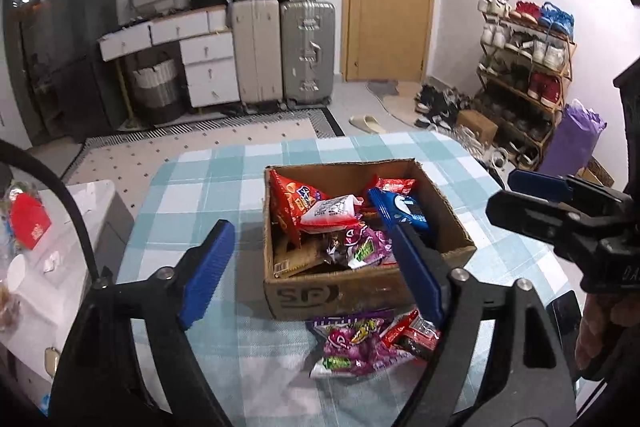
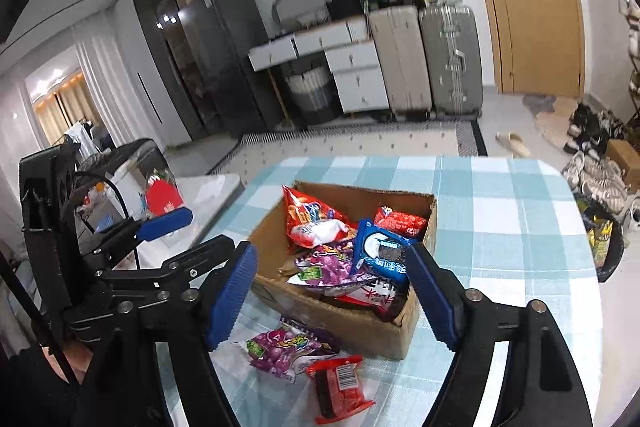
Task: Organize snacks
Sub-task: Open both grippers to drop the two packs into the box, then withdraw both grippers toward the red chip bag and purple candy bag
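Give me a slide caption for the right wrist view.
Open right gripper above a cardboard box of snacks; purple packet and red packet outside it.

one box, two loose packets

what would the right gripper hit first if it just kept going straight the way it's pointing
Probably the snacks piled in the cardboard box: the open right gripper points at the blue cookie pack and purple packet there. Depth is unclear, so it might meet the near box wall first.
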Motion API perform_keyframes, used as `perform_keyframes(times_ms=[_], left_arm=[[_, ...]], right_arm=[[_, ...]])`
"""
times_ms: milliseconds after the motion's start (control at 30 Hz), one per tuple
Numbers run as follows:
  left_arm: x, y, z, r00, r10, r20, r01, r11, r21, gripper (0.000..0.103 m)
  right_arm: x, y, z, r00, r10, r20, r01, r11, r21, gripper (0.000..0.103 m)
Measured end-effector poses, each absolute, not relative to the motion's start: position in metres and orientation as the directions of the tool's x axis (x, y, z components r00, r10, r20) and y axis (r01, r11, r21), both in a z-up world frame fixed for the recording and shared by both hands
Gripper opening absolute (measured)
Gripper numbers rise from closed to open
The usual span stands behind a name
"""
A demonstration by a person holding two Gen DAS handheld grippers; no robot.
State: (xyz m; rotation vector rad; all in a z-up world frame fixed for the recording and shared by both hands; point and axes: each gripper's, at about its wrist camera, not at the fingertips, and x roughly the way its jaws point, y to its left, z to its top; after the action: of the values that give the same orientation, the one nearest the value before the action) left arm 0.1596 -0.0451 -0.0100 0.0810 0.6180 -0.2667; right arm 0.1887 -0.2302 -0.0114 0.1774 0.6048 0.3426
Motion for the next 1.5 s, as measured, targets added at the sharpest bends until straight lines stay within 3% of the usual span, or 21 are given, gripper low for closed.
perform_keyframes(times_ms=[300, 433, 633, 733, 1033, 1500], left_arm=[[0.102, -0.034, -0.007, 0.806, -0.227, -0.546, 0.262, 0.965, -0.014, 0.083], [0.071, -0.026, -0.015, 0.857, -0.206, -0.473, 0.249, 0.968, 0.030, 0.084], [0.048, -0.009, -0.036, 0.871, -0.202, -0.448, 0.212, 0.977, -0.030, 0.097], [0.044, -0.003, -0.049, 0.873, -0.204, -0.443, 0.196, 0.978, -0.064, 0.098], [0.044, -0.014, -0.093, 0.876, -0.151, -0.458, 0.159, 0.987, -0.020, 0.102], [0.065, -0.029, -0.141, 0.831, -0.169, -0.530, 0.186, 0.982, -0.021, 0.102]], right_arm=[[0.122, -0.218, -0.014, 0.838, 0.370, -0.401, -0.304, 0.927, 0.221, 0.088], [0.105, -0.212, -0.025, 0.845, 0.366, -0.390, -0.311, 0.929, 0.199, 0.089], [0.082, -0.211, -0.041, 0.874, 0.348, -0.338, -0.309, 0.936, 0.167, 0.090], [0.075, -0.210, -0.054, 0.881, 0.342, -0.326, -0.303, 0.938, 0.166, 0.090], [0.074, -0.207, -0.094, 0.858, 0.352, -0.373, -0.295, 0.934, 0.203, 0.096], [0.089, -0.210, -0.137, 0.796, 0.351, -0.493, -0.269, 0.935, 0.232, 0.102]])
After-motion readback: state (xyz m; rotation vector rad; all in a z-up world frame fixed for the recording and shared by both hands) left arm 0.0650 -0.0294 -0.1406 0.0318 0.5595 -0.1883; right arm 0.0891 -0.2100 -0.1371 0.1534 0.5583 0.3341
